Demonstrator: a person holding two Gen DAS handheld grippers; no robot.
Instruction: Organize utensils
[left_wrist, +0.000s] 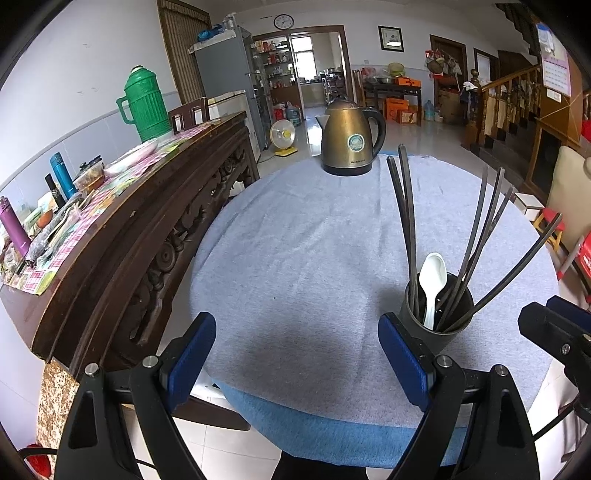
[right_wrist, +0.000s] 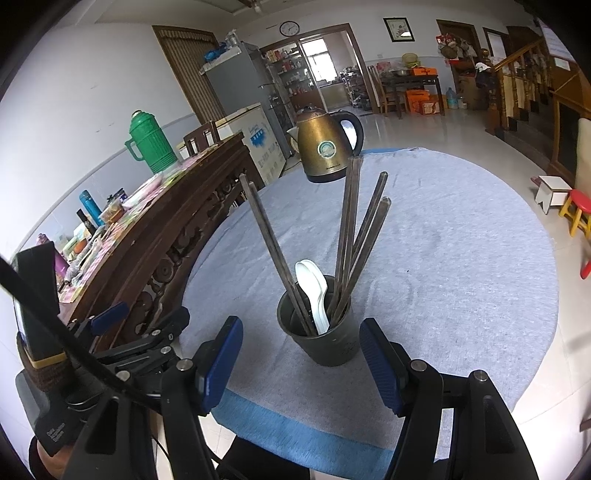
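A dark cup (left_wrist: 439, 325) (right_wrist: 325, 343) stands upright on the round table's grey-blue cloth (left_wrist: 295, 258) (right_wrist: 461, 258). It holds several dark chopsticks (left_wrist: 406, 206) (right_wrist: 351, 229) and a white spoon (left_wrist: 432, 280) (right_wrist: 316, 295). My left gripper (left_wrist: 297, 360) is open and empty over the table's near edge, with the cup just past its right finger. My right gripper (right_wrist: 301, 363) is open and empty, its fingers apart on either side of the cup, a little short of it. The left gripper also shows at the left of the right wrist view (right_wrist: 140, 325).
A bronze electric kettle (left_wrist: 351, 140) (right_wrist: 327, 147) stands at the table's far edge. A carved wooden sideboard (left_wrist: 147, 229) (right_wrist: 155, 251) crowded with flasks and a green thermos (left_wrist: 146, 103) runs close along the left. Stools (right_wrist: 576, 210) stand at the right.
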